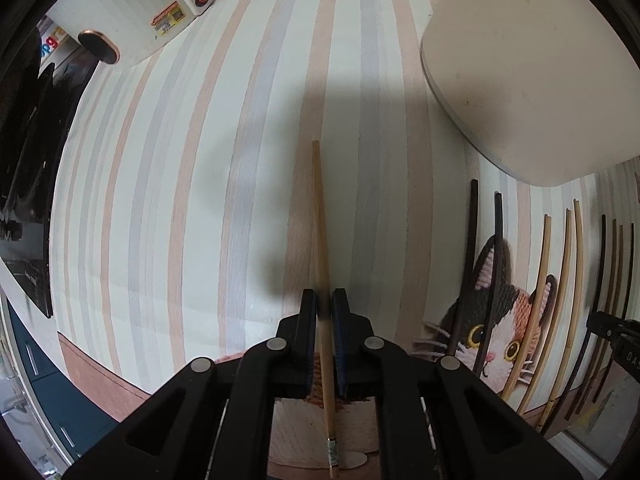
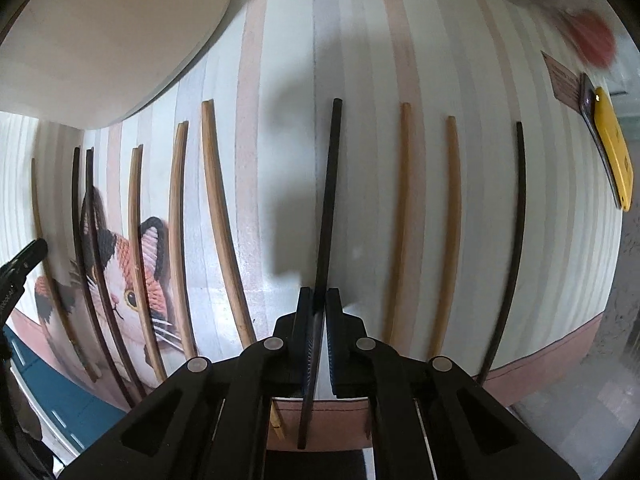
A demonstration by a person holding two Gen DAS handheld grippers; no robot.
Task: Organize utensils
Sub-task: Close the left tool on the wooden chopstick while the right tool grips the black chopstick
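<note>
Little can be read. On the black gripper [image 1: 618, 344] seen far right of the left fingers stand the white letters "DAS", cut off by the frame edge. Far up and left of those fingers, colored characters on a packet [image 1: 52, 42] look like "9", and the sticker [image 1: 170, 24] on the white device [image 1: 160, 4] is too small to read.

Left tongs [image 1: 324, 300] clamp a light wooden chopstick [image 1: 320, 232] over striped cloth [image 1: 200, 160].

A striped cloth [image 2: 360, 60] with a cat print [image 2: 132, 280] covers the table — chopsticks [image 2: 452, 220] lie in a row, beside a pale board [image 1: 532, 60].
</note>
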